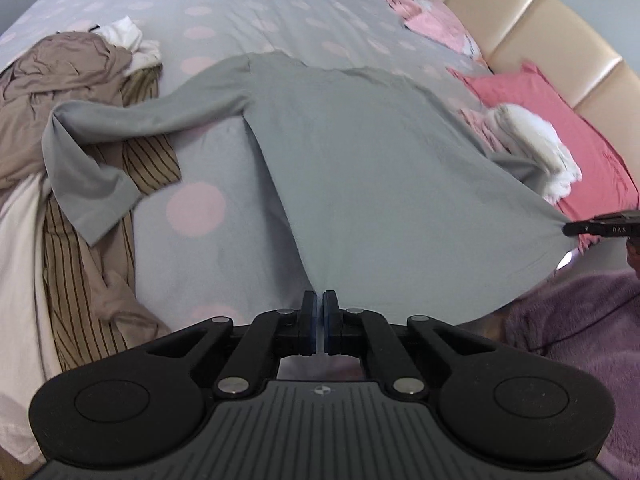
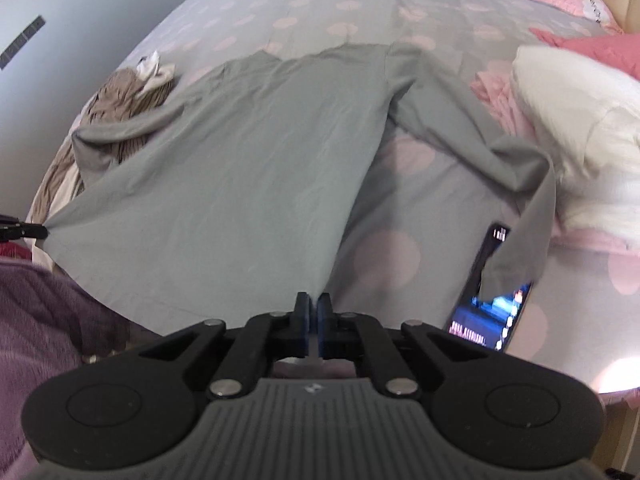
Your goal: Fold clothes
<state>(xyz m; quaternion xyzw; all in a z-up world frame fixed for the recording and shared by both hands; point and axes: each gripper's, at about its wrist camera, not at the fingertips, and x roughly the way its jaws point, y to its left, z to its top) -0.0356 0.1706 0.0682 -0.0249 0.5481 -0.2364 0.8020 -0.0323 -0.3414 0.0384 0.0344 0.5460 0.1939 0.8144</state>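
A: Reading labels first: I can make out "DAS" on the right gripper [image 1: 568, 229] where it enters the left wrist view; the lit phone [image 2: 490, 300] shows writing too blurred to read.

B: Shirt state?

A: I see the grey long-sleeved shirt [image 1: 360, 152] lying flat on the dotted bedsheet [image 1: 240, 12], hem toward me. My left gripper [image 1: 322, 304] is closed on the hem's left corner, the right one closed on the opposite corner.

B: Anything obscured?

A: One cuff lies over the phone, the other sleeve over the clothes pile [image 1: 80, 92]. White bundle [image 2: 568, 120] is motion-blurred.
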